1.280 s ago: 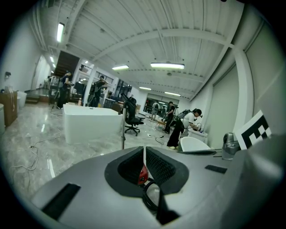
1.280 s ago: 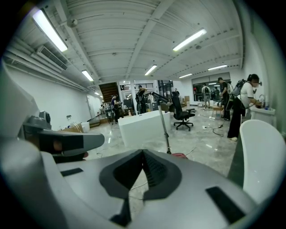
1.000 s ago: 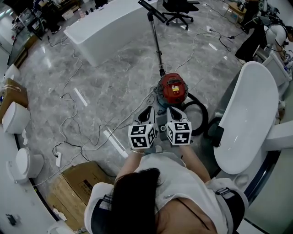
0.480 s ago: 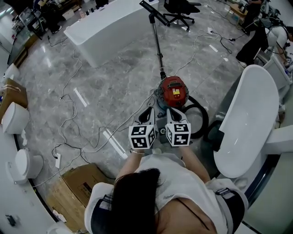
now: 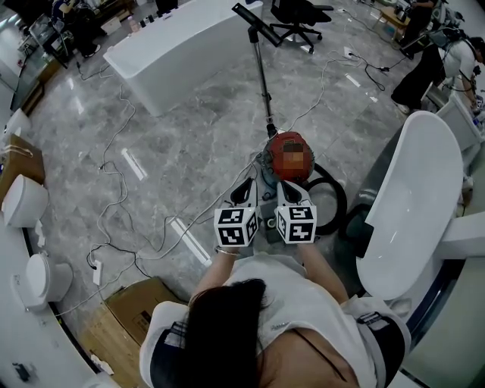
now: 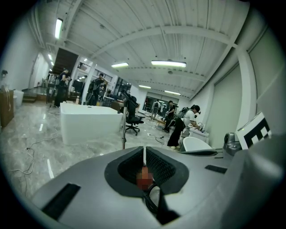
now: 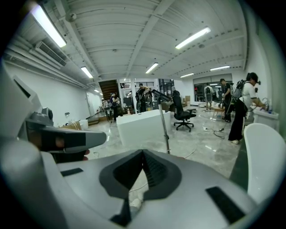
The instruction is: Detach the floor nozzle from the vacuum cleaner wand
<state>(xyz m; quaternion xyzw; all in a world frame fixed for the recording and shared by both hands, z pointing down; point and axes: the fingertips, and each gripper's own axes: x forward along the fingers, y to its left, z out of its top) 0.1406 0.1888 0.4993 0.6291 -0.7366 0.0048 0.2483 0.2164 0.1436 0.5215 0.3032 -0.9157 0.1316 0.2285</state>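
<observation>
In the head view a red canister vacuum [image 5: 289, 154] sits on the marble floor just ahead of both grippers. Its thin metal wand [image 5: 261, 72] runs away from me to the black floor nozzle [image 5: 253, 17], which is raised at the far end. A black hose [image 5: 331, 198] loops to the canister's right. My left gripper [image 5: 244, 188] and right gripper [image 5: 286, 188] are side by side, both shut and holding nothing, a short way before the canister. The wand [image 7: 164, 124] and nozzle [image 7: 157, 94] stand beyond the shut jaws in the right gripper view, and the wand [image 6: 124, 132] shows in the left gripper view too.
A white bathtub [image 5: 180, 47] stands left of the nozzle, an office chair [image 5: 298, 18] behind it. Another white tub [image 5: 413, 193] is close on my right. Cables [image 5: 121, 182] trail over the floor, with cardboard boxes [image 5: 125, 311] at the lower left. People [image 6: 181, 125] stand far back.
Both grippers have moved forward together, closer to the red canister. Their jaws stay shut and the vacuum has not moved.
</observation>
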